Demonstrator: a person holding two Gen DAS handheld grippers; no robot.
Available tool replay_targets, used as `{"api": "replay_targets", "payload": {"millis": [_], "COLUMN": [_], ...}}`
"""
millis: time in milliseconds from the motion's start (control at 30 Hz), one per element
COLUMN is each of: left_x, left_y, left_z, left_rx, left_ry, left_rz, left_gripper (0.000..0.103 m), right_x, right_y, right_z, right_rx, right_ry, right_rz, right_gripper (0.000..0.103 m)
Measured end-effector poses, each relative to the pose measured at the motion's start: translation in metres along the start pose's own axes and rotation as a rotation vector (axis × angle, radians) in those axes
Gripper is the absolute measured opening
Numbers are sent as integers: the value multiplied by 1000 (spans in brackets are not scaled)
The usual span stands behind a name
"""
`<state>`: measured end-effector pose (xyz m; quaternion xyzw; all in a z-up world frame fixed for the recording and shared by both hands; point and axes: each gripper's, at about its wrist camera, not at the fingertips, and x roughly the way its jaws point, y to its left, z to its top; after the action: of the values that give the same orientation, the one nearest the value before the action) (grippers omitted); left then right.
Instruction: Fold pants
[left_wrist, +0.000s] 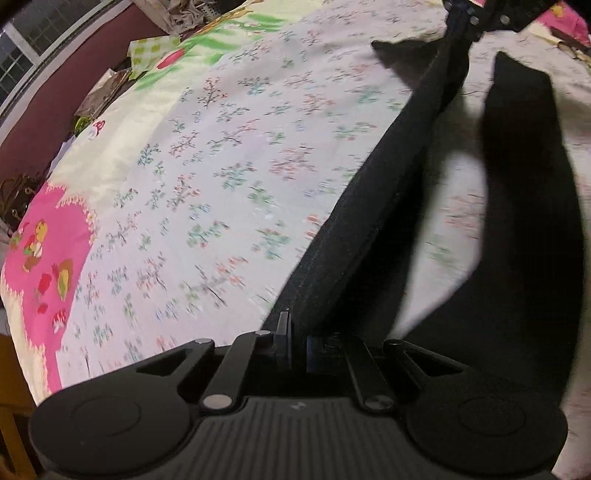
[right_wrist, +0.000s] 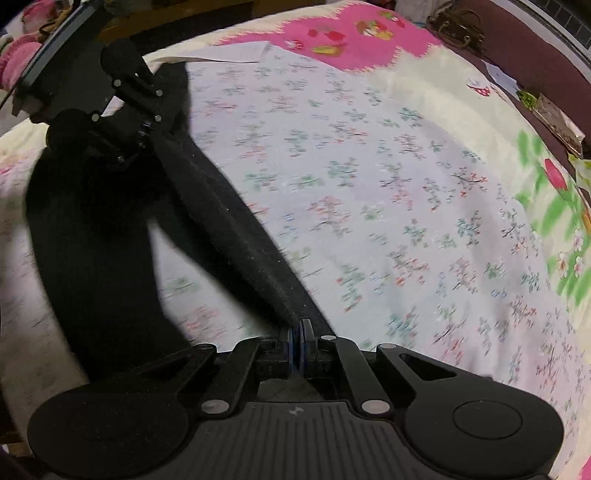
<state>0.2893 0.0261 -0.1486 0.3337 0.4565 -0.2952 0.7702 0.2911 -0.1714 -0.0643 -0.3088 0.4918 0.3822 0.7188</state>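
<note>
1. The left gripper (left_wrist: 297, 345) is clenched on one end of the black pants (left_wrist: 369, 229); the right gripper (right_wrist: 298, 339) is clamped on the other end, so a taut edge spans between them.
2. The rest of the pants hangs below that edge and trails onto the floral bedsheet (left_wrist: 221, 166), toward the middle of the bed.
3. Judged from this, folding is at an early stage: the garment is lifted, with no finished fold showing.
4. No container is clearly visible; the clutter (left_wrist: 110, 88) beyond the far bed edge is too blurred to tell.

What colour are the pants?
Black pants, clearest in the right wrist view.
</note>
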Motion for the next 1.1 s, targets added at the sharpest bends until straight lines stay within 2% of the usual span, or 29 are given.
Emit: {"api": "replay_targets", "payload": {"millis": [233,467,667,833,1000,1100], "left_x": [-45,-50,-44,-24,-21,-28], "left_y": [-48,-94,-123,-127,-98,-82], "left_z": [-24,-49,-66,-71,-65,-58], "left_rx": [-70,-138,-171,-211,-304,-303], "left_ry": [13,52,82,100,66,40], "left_rz": [-47,-134,-170,-191,-215,-197], "left_gripper": [18,18,18,18,18,18], "right_x": [-25,-27,-16,-1,-5,-14], "right_y": [40,74,98,95,65,48], "right_z": [-33,-63,-85,-89,-70,-53], "right_rx": [50,102,150,214,254,257], "right_ry": [18,43,79,67,9,-34], "right_rz": [47,85,119,123,85,64], "right_gripper": [0,0,0,0,0,0]}}
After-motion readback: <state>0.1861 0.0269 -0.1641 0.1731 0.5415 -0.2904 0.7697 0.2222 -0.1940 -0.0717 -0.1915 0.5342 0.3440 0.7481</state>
